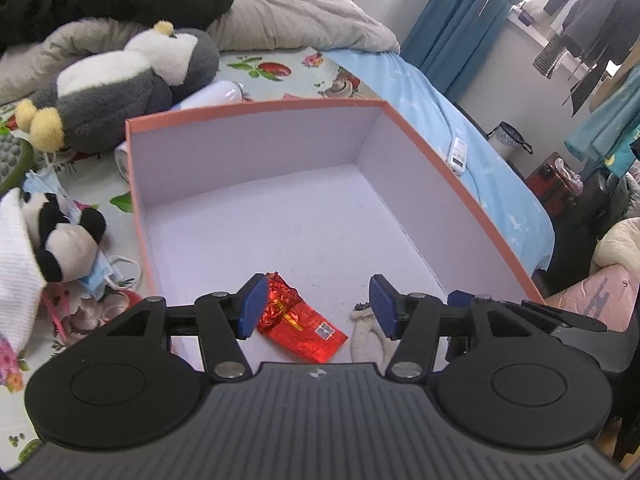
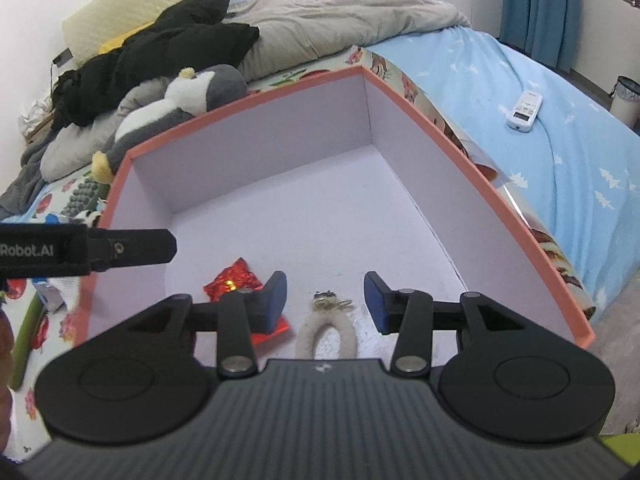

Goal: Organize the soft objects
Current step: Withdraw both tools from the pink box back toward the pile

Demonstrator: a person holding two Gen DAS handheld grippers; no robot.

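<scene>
Plush toys, unsorted, on the bed: grey-and-white stuffed penguin behind the orange-rimmed white cardboard box; small black-and-white panda plush left of it. Judged light, yielding; grip mid-body. Box holds red foil pouch and cream fleecy key loop. Left gripper and right gripper: jaws spread, empty. Legible: "Robot.AI" on the left gripper's side.

Orange-rimmed box, white inside, open on the bed. Red foil pouch lies flat at its near end, cream fuzzy loop with keyring just beside it. Penguin plush and panda plush lie outside the box's left wall.
</scene>
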